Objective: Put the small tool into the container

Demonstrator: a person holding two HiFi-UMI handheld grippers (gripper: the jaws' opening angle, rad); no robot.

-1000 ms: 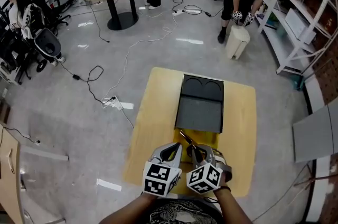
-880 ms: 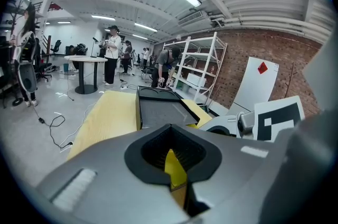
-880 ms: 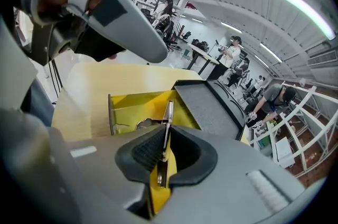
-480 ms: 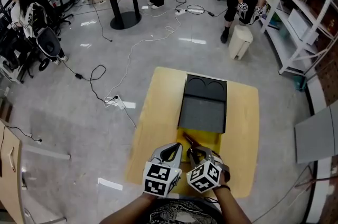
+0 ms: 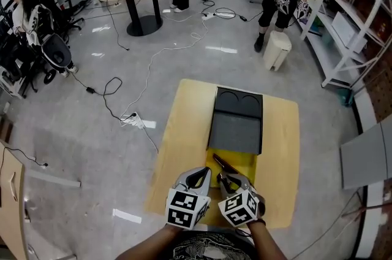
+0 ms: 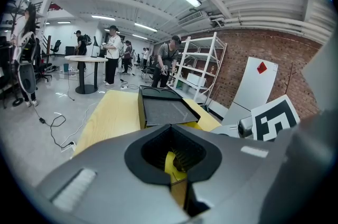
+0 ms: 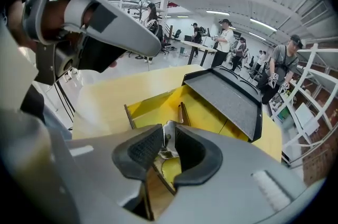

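The right gripper was clamped on a small silvery metal tool over the near end of an open yellow box; the left gripper, beside it, was closed on nothing; the box's black lid lay across a pale wooden table on glossy grey floor.

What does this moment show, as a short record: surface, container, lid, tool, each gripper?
surface: yellow table
container: yellow container on the table, open
lid: black lid, swung back on the far side
small tool: metal small tool, held over the container's near edge
right gripper: shut on the small tool
left gripper: jaw tips together, close beside the right gripper
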